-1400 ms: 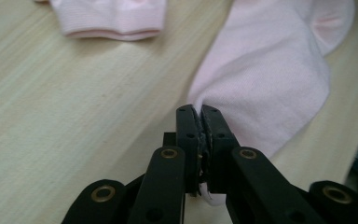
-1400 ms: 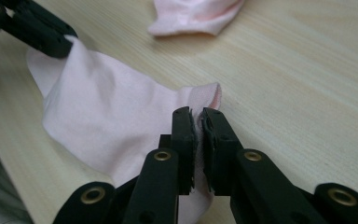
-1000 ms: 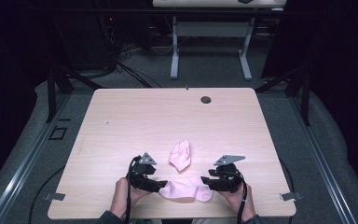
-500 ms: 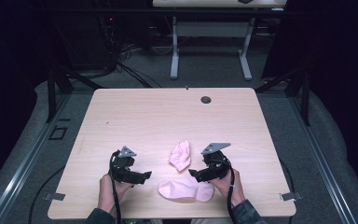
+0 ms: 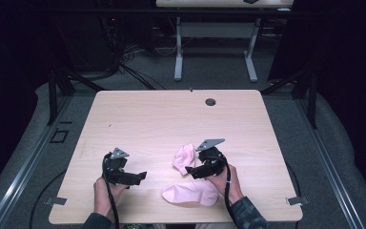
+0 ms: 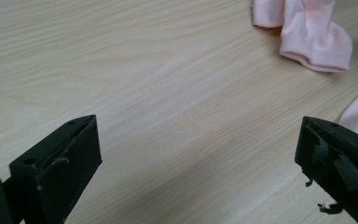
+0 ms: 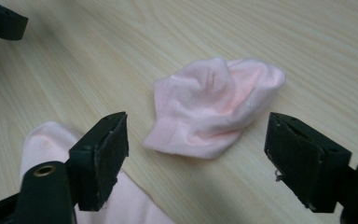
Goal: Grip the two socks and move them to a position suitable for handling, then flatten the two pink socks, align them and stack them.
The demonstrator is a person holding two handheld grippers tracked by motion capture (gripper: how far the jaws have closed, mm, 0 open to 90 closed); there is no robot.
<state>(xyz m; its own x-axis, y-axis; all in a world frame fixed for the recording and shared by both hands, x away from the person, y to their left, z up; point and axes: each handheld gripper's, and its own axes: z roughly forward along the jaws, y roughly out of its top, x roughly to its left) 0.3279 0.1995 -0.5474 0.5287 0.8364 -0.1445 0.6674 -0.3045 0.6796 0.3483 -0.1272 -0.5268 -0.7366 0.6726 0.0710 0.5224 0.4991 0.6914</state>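
At the near edge of the wooden table (image 5: 138, 119), both grippers have let go of the flat pink sock (image 5: 190, 194), which lies spread out by itself just in front of the person. The left gripper (image 5: 140, 176) stands off to its left with jaws wide and bare wood between them; they have just been opening, with nothing in them. The right gripper (image 5: 190, 172) has its jaws apart too — they swung open and then eased in a little — and they frame the crumpled pink sock (image 7: 216, 109) without pressing on it. I judge the first sock laid out and the second now the target.

Against the frame a second ago, both hands have left the flat sock: the left has slid outward toward the table's left side, the right has lifted and moved on toward the crumpled sock. Neither sock seems to have shifted — the crumpled one lies just beyond the flat one.
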